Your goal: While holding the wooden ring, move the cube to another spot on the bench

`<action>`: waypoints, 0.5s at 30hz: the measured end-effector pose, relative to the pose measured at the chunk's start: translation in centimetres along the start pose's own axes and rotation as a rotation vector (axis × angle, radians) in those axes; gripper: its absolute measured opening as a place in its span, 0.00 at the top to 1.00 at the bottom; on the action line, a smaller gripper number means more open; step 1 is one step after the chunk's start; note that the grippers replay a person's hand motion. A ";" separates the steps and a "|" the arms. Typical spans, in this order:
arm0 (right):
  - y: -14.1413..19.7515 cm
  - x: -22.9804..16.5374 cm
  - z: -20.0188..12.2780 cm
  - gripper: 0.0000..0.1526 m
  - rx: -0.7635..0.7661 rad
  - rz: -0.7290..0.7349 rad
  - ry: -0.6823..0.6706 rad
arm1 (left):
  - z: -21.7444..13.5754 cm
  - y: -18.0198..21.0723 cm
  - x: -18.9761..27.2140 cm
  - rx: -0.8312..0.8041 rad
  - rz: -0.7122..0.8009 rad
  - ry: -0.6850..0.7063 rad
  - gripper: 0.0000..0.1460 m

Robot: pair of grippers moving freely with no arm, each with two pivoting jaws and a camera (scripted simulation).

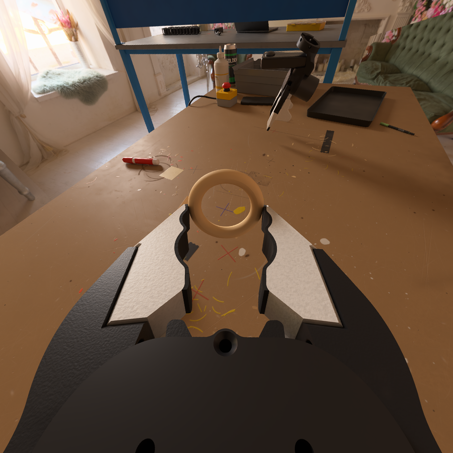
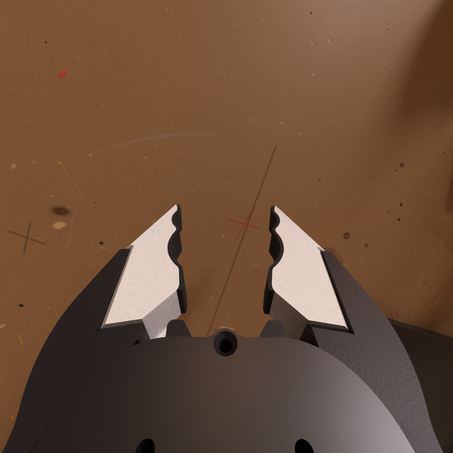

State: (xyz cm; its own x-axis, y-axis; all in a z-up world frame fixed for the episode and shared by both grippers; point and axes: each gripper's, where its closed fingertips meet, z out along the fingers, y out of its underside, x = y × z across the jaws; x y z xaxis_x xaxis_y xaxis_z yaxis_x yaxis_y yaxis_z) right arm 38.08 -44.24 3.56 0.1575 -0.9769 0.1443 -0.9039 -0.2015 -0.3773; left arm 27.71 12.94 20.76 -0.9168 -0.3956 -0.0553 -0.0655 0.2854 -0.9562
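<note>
- Nearest to me, my left tool pinches one wooden ring by its two outer sides, one fingertip on each. The ring is held above the tabletop, its hole facing my camera.
- My right tool has its fingers spread with nothing between them, pointing down at bare, scratched tabletop. From the left wrist view I see that same tool farther off, tips aimed downward.
- The cube does not show in either of my two views, so I cannot say where it is.
- Mid-distance on the left lies one red marker, beside one pale paper scrap.
- Farther right: one strip of black tape, one green pen, one black tray.
- At the far end I count one red-button switch box, one white bottle, one can and one grey bin.
</note>
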 end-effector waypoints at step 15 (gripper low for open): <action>0.9 -0.6 1.0 0.58 -0.042 0.087 -0.020 | 0.0 -0.1 0.2 0.000 0.005 0.003 0.59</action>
State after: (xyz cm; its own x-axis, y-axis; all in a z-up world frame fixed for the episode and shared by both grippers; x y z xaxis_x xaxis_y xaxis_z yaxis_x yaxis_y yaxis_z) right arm 37.56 -43.87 2.25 0.0857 -0.9919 0.0939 -0.9302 -0.1134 -0.3491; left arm 27.51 12.84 20.85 -0.9182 -0.3918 -0.0593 -0.0608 0.2873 -0.9559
